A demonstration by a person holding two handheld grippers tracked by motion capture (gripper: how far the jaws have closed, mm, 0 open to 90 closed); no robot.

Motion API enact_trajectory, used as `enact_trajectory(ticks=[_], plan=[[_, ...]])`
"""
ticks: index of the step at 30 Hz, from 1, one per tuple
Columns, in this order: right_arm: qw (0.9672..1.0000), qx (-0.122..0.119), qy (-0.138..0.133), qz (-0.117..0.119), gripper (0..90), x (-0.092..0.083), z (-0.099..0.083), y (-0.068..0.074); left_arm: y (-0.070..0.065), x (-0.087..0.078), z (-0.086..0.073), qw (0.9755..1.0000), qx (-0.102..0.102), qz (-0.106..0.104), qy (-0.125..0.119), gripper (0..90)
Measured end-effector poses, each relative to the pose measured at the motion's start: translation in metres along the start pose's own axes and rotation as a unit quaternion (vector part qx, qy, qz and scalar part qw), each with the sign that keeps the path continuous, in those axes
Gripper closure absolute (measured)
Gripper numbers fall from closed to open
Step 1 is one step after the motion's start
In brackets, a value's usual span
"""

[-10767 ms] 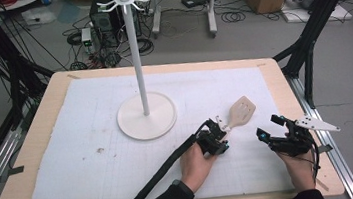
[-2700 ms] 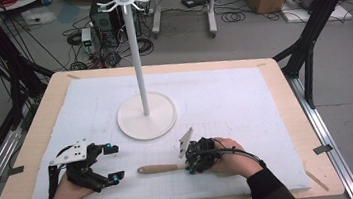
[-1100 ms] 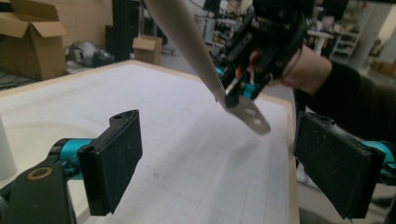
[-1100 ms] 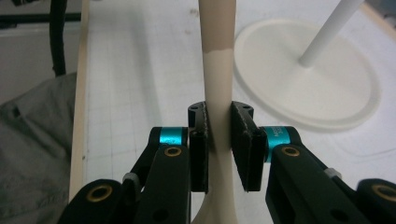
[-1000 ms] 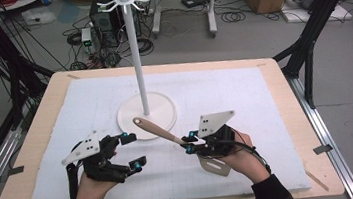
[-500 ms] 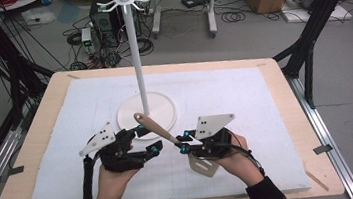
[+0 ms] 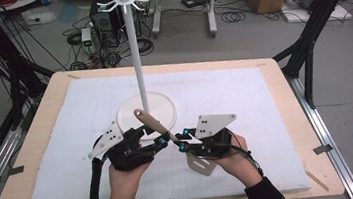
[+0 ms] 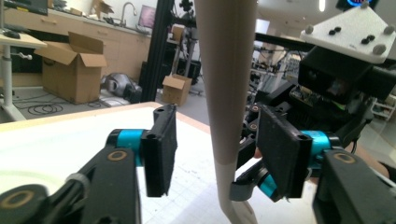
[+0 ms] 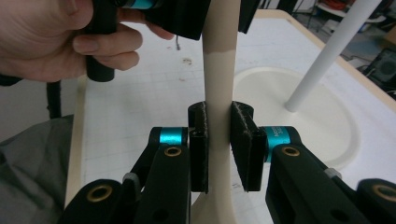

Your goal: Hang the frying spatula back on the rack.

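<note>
The right gripper (image 7: pixel 183 140) is clamped on the neck of a wooden spatula (image 7: pixel 153 124), its two pads pressing the shaft from both sides in the right gripper view (image 9: pixel 218 140). The spatula hangs in the air above the white mat (image 7: pixel 244 96) on the worktop (image 7: pixel 287 117): in the high view its blade points down toward the person, under the right hand (image 7: pixel 231 156), and its brown-tipped handle slants up and away over the round base of the white hook stand (image 7: pixel 135 59). The left gripper (image 7: pixel 159 139) sits on the handle from the other side, just beside the right one. Its jaws have just been closing with the handle between them; in the left gripper view (image 8: pixel 217 154) a clear gap shows between each pad and the wood, so it does not grip yet. The left hand (image 7: pixel 125 178) holds this gripper low over the mat, near the stand's base
</note>
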State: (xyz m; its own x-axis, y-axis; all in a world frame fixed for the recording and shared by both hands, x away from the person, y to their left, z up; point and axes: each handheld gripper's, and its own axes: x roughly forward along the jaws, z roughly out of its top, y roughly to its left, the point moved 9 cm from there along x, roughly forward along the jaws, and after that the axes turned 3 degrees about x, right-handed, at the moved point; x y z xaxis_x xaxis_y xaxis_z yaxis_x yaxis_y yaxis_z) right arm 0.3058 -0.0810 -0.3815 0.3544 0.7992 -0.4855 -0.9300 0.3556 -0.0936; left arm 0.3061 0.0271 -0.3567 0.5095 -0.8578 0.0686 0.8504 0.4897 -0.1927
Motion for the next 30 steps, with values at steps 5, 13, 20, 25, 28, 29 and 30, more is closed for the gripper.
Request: enact_trajectory(ticks=[5,13,20,25,28,29,30], plan=[[1.0000,0.002,-0.003,-0.003,78.2,0.000,0.001,0.000,0.002,0.003,-0.001,0.9999,-0.007,0.013,-0.002,58.0],[0.9999,0.001,-0.006,-0.011,78.1,0.001,0.002,-0.003,-0.002,0.005,-0.001,0.9999,0.003,0.010,-0.004,74.5],[0.9998,0.001,-0.007,-0.016,77.7,0.003,0.002,-0.003,-0.002,0.009,0.002,0.9999,0.012,-0.002,0.000,76.2],[0.9996,-0.001,-0.024,-0.017,68.5,0.000,0.005,-0.004,0.000,0.010,0.011,0.9996,0.010,-0.024,0.006,76.4],[0.9990,0.004,-0.037,-0.023,60.3,-0.005,0.005,-0.009,0.002,0.009,0.018,0.9990,0.021,-0.039,0.010,76.4],[0.9988,0.011,-0.043,-0.019,56.4,-0.008,0.005,-0.010,0.002,0.008,0.021,0.9985,0.024,-0.047,0.014,76.4],[0.9987,0.016,-0.047,-0.014,51.3,-0.011,0.005,-0.011,0.004,0.008,0.023,0.9981,0.030,-0.051,0.017,76.4]])
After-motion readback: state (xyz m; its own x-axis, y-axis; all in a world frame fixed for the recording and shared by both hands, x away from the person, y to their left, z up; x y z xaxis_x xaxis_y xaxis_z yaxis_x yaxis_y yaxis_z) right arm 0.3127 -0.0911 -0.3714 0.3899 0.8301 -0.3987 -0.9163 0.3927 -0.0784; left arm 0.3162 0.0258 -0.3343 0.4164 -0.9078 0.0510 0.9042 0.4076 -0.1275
